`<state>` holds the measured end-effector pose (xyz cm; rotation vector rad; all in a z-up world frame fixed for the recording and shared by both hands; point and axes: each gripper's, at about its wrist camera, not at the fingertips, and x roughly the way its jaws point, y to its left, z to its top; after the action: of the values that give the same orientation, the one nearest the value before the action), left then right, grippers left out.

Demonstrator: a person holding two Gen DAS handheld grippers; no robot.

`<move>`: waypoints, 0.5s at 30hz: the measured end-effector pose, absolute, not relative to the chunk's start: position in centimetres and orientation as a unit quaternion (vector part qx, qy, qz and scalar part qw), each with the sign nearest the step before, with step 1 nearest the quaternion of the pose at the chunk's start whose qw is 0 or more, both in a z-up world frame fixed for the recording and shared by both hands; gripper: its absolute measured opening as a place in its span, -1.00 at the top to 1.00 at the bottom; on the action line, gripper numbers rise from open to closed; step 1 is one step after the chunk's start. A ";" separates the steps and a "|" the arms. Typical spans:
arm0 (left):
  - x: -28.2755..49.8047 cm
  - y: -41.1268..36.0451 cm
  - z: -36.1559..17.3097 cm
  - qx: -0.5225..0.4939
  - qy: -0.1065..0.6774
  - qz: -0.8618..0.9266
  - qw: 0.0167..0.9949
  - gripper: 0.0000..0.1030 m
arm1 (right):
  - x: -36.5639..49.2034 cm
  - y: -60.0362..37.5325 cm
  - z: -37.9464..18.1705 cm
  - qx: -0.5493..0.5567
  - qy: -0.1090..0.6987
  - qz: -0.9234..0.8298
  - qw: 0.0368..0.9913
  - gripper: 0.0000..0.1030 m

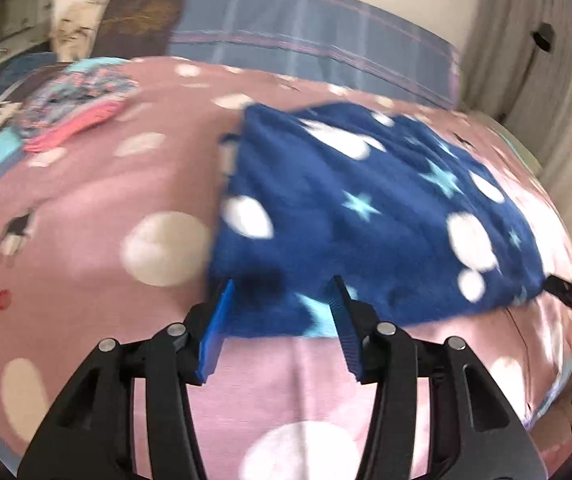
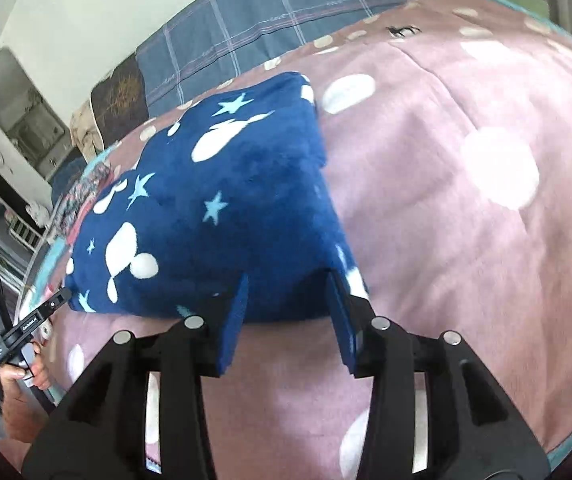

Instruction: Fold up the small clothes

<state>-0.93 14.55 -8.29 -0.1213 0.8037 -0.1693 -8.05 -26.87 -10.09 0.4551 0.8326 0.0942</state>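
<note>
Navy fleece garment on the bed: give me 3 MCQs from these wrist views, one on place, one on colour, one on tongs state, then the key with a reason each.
1. Where does the navy fleece garment lie?
A. on the pink spotted blanket
B. on the floor
C. in a basket

2. What colour are the stars on it?
A. red
B. light blue
C. yellow

3. How do the left tongs and right tongs stand?
A. both shut on the garment
B. both open at the garment's near edge
C. both far from the garment

Key:
1 A, the pink spotted blanket shows on every side of the garment.
2 B, light blue stars sit among the white shapes.
3 B, each wrist view shows a wide gap between the pads, with the garment's edge in it.
</note>
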 end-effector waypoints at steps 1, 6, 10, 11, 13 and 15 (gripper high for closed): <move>-0.8 14.6 -7.9 -0.061 0.388 -0.085 0.916 0.03 | -8.0 -27.2 -10.2 0.219 0.400 0.044 0.889 0.22; 1.0 12.0 -5.7 -0.049 0.359 -0.138 0.922 0.03 | -6.8 -25.9 -8.9 0.176 0.373 0.062 0.909 0.23; 4.7 8.6 -7.7 -0.004 0.403 -0.127 0.906 0.06 | -4.6 -23.9 -8.1 0.133 0.356 0.064 0.922 0.25; 5.5 8.1 -9.3 0.010 0.425 -0.112 0.898 0.08 | -3.9 -23.6 -8.8 0.112 0.372 0.038 0.921 0.25; 5.3 7.4 -11.3 0.049 0.408 -0.108 0.905 0.07 | -2.2 -23.9 -12.1 0.076 0.423 -0.020 0.902 0.32; 4.5 6.6 -10.8 0.085 0.399 -0.097 0.908 0.08 | -2.6 -24.1 -12.3 0.076 0.414 -0.018 0.907 0.32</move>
<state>4.47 6.62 -10.83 0.1748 0.8244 -0.2008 -2.62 -24.11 -12.26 0.1572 0.8546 -0.0371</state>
